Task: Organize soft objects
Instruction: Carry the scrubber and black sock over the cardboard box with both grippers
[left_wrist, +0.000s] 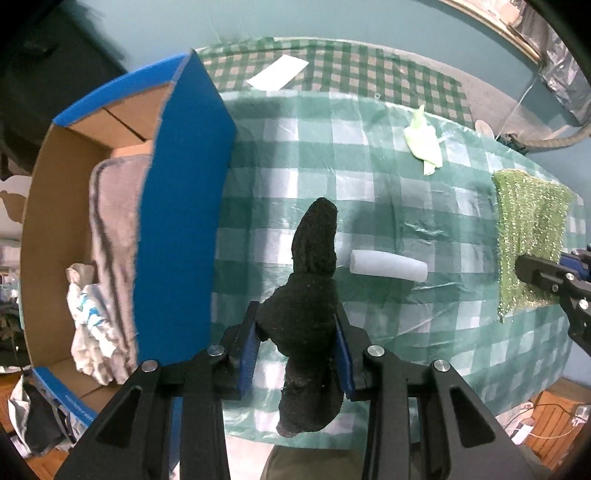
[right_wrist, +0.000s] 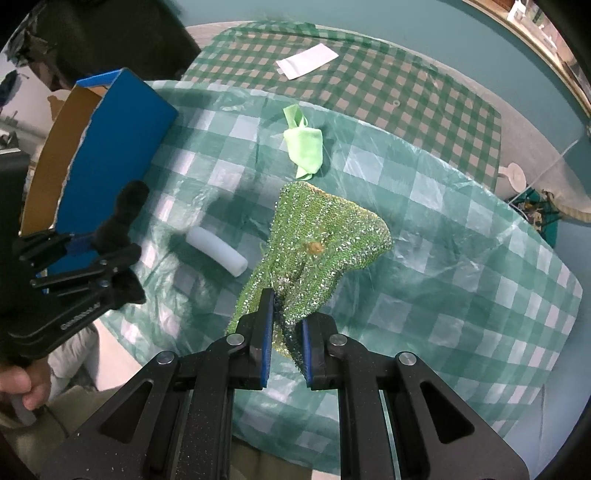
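One black sock (left_wrist: 310, 314), two green cloths (right_wrist: 317, 251) (one sparkly), one foam roll (left_wrist: 388, 266), one box (left_wrist: 184, 221).

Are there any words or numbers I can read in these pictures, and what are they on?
White print on the side of the left gripper: too blurred to read.
White print on the blue box near its bottom edge: too small and blurred to read.
White paper on the table: no print visible.

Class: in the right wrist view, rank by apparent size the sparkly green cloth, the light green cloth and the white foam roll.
1. sparkly green cloth, though nearest the camera
2. light green cloth
3. white foam roll, close to the second
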